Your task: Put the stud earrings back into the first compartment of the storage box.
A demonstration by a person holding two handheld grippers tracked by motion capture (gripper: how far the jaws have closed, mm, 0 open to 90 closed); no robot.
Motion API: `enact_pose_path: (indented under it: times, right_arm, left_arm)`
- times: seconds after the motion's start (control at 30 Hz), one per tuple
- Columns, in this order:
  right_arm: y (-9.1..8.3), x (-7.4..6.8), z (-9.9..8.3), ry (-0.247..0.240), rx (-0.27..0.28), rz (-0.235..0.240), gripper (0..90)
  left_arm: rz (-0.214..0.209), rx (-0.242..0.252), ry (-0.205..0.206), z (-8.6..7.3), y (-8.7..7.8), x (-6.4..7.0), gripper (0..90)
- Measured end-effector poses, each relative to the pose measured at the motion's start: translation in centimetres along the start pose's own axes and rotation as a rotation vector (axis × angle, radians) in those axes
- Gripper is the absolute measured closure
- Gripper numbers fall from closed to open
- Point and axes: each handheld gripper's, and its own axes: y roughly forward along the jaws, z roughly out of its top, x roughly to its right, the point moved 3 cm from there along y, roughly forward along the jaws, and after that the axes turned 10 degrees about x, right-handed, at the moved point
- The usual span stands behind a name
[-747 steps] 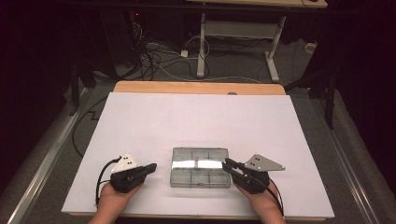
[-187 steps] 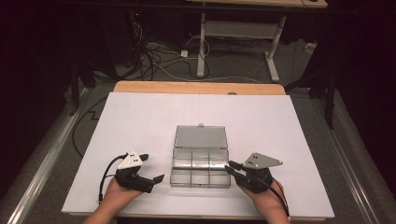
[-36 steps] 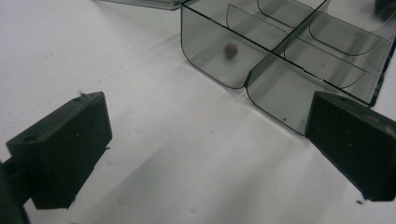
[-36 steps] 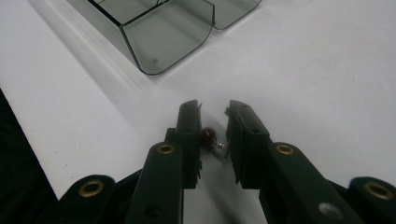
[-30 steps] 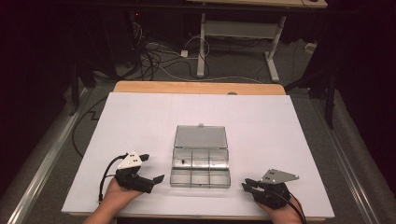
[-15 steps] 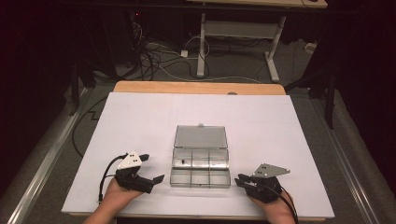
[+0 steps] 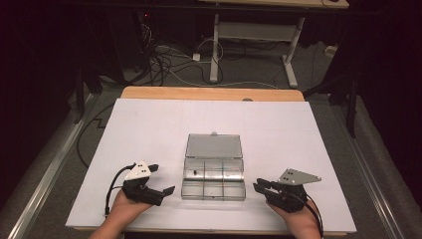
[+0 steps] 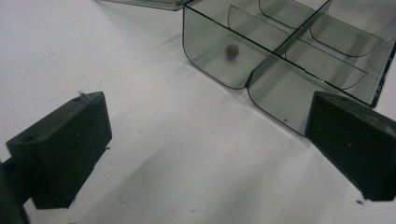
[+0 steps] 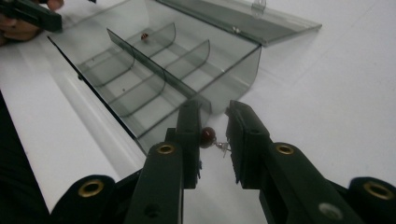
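Right gripper (image 9: 212, 135) clenched on small dark-red bead with metal pin (image 9: 208, 136), beside clear grey plastic compartment box (image 7: 214, 178); lift over wall, release inside. Left gripper (image 8: 205, 154) released, left of box.

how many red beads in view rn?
2. One bead lies in a far-left compartment of the open organizer box. The other bead is between the jaws of the right gripper, on a small metal pin. Others could be hidden.

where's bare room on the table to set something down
The white table is bare beyond the open lid up to the wooden edge, and along both side margins. It is crowded near the front: compartment box flanked by left claw and right claw.
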Motion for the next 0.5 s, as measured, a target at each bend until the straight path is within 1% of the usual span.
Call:
enact_pose_path:
  times: [0.13,0.2,0.37,0.5]
  right_arm:
    - [0.6,-0.5,1.0,-0.016,0.019,0.024,75.3]
    - [1.0,-0.9,1.4,-0.019,0.019,0.035,75.3]
    - [2.2,-1.6,2.1,-0.036,0.013,0.058,75.3]
    - [3.5,-2.0,2.4,-0.045,-0.006,0.073,75.3]
  left_arm:
    - [0.000,0.002,-0.001,0.0,0.0,0.0,0.0]
    - [0.000,0.003,-0.001,0.0,0.0,0.0,0.0]
    - [-0.002,0.005,0.000,0.0,-0.1,0.0,0.0]
    - [-0.004,0.005,0.003,0.0,-0.1,0.0,0.0]
